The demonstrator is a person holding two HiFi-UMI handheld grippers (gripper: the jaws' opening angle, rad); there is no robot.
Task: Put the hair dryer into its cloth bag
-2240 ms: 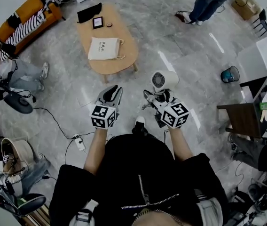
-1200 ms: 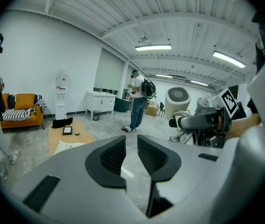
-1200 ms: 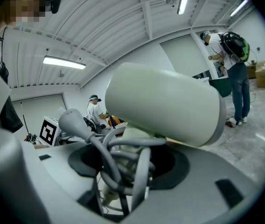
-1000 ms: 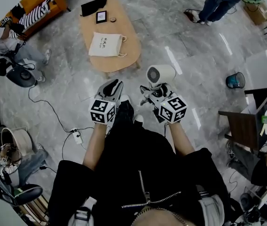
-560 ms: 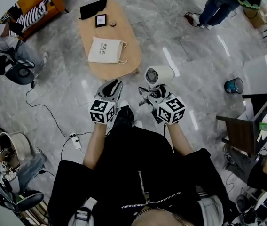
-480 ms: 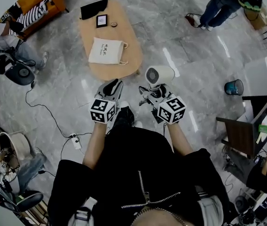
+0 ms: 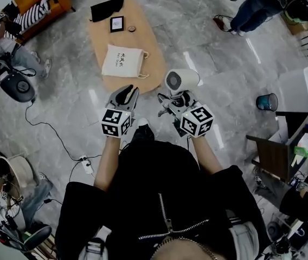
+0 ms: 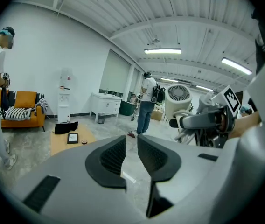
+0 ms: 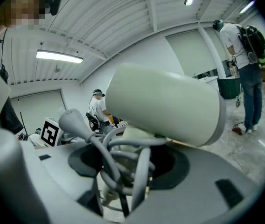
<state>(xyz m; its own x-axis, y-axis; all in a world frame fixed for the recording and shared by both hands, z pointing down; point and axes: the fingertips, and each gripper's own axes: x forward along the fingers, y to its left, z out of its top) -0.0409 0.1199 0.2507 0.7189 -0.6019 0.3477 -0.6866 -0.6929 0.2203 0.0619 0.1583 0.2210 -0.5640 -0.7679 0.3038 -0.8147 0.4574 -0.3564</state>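
White cloth bag [image 7: 122,62] lies on wooden table [image 7: 143,34] in head view, hair dryer [image 7: 182,81] held short of it; left gripper view, left gripper [image 8: 131,146] jaws narrowly apart, empty; right gripper view, right gripper [image 9: 128,164] clamps the hair dryer's handle.

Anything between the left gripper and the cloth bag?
Head view: only a bare strip of the wooden table shows between the left gripper and the cloth bag.

Hair dryer [image 7: 181,82]: pale, smooth plastic with a soft sheen, its cord [image 9: 123,167] looking rubbery. Cloth bag [image 7: 122,61]: off-white woven fabric, creased. Desk [image 7: 143,39]: light wood, satin. Floor [image 7: 213,58]: glossy, marble-like stone. Left gripper [image 8: 131,141]: matt grey plastic, with ribbed black pads [image 8: 114,155], probably rubber.
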